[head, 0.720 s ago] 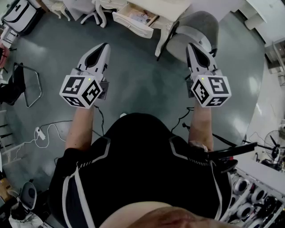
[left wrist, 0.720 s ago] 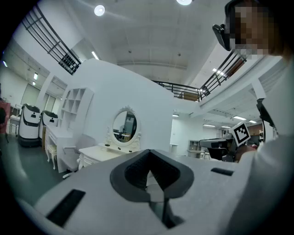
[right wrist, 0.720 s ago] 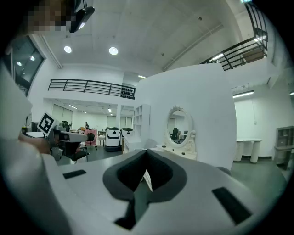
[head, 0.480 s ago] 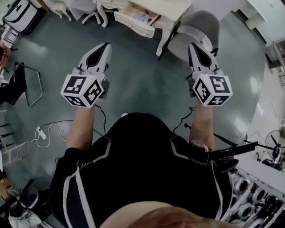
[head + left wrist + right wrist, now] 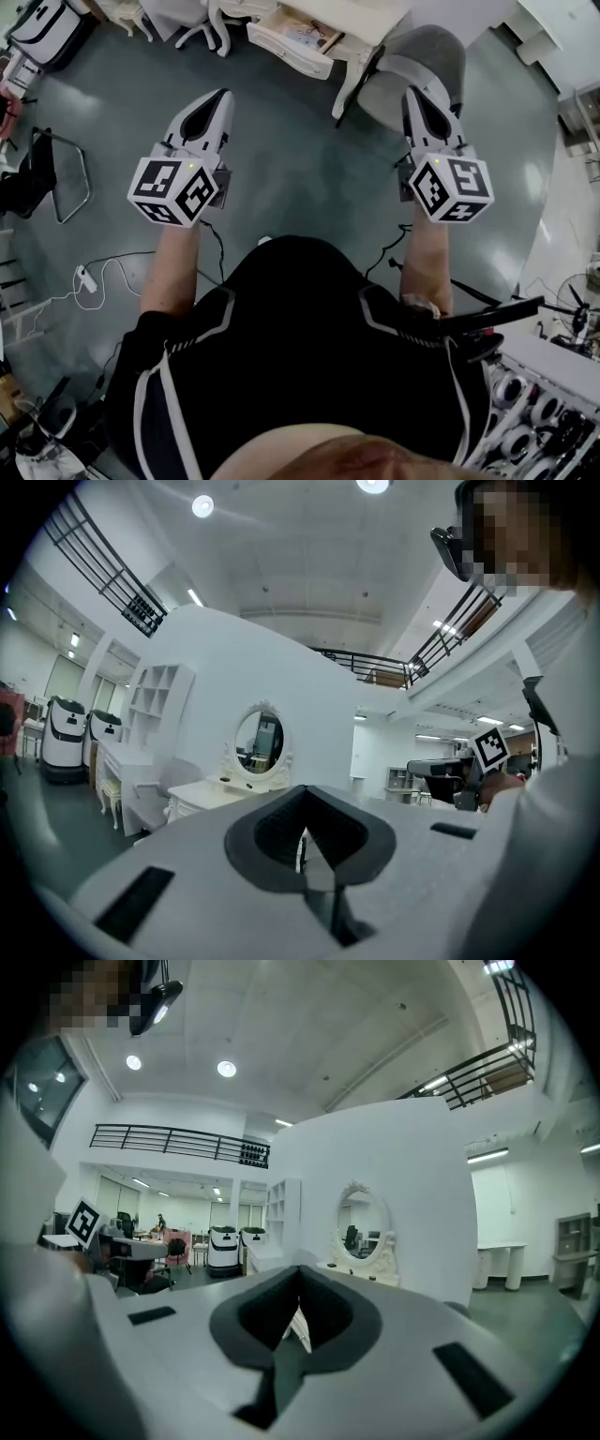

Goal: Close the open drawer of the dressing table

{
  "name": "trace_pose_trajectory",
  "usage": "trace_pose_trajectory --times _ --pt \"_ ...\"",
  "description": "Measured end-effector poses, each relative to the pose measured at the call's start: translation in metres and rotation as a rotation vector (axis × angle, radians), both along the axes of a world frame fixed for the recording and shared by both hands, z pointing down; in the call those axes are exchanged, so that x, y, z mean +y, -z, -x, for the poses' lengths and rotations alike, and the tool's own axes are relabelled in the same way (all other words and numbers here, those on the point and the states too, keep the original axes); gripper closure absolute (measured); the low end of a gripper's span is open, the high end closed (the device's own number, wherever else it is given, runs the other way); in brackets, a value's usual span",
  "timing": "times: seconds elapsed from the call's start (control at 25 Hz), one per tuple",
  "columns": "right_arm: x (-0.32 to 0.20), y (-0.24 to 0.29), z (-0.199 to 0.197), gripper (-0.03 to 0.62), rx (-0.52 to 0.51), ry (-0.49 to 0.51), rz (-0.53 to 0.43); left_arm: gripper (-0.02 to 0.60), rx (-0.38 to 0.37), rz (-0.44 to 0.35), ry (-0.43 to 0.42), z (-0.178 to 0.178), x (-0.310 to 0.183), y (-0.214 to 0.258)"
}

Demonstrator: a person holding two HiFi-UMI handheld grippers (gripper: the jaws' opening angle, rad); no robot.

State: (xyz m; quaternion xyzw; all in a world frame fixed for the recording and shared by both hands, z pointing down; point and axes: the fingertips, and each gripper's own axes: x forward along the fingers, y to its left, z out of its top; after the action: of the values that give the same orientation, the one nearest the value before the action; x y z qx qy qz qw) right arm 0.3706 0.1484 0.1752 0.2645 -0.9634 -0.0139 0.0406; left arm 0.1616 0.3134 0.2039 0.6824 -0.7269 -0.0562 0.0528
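The white dressing table (image 5: 361, 14) stands at the top of the head view, its drawer (image 5: 286, 45) pulled out with small items inside. Both grippers are held level over the grey floor, well short of the table. My left gripper (image 5: 222, 96) has its jaws together on nothing and points toward the drawer. My right gripper (image 5: 413, 92), also shut and empty, points at the grey chair (image 5: 417, 66). In the left gripper view, past the left gripper (image 5: 305, 803), is the table's oval mirror (image 5: 260, 742). The same mirror (image 5: 358, 1225) shows beyond the right gripper (image 5: 300, 1283).
The grey chair stands at the table's right end. A black metal frame (image 5: 61, 178) and a power strip (image 5: 86, 279) with cables lie at the left. A white stool (image 5: 202, 28) is left of the drawer. Equipment (image 5: 534, 412) fills the bottom right corner.
The dressing table and chair have drifted slightly to the right in the head view. Both grippers remain held out and shut.
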Motion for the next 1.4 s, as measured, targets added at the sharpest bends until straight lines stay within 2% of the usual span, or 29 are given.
trace_pose_trajectory --times 0.28,0.44,0.72,1.04,1.28,1.4 --pt "0.015 0.002 0.020 0.589 0.005 -0.015 -0.012 0.581 -0.002 0.001 0.013 0.024 0.018 -0.004" --pt "0.029 -0.001 0.032 0.589 -0.003 -0.022 -0.021 0.581 0.009 -0.032 0.021 0.040 0.034 -0.008" --pt "0.035 -0.006 0.055 0.589 0.042 -0.001 -0.026 0.581 0.022 -0.034 0.016 0.055 0.039 -0.015" --pt "0.009 -0.014 0.108 0.589 0.032 0.089 -0.027 0.581 -0.018 -0.037 0.093 0.082 0.029 -0.014" --pt "-0.034 -0.020 0.147 0.589 0.009 0.142 -0.006 0.581 -0.017 -0.016 0.117 0.098 -0.003 -0.017" --pt "-0.042 -0.015 0.162 0.589 0.022 0.153 -0.026 0.581 -0.016 -0.019 0.123 0.103 -0.008 -0.013"
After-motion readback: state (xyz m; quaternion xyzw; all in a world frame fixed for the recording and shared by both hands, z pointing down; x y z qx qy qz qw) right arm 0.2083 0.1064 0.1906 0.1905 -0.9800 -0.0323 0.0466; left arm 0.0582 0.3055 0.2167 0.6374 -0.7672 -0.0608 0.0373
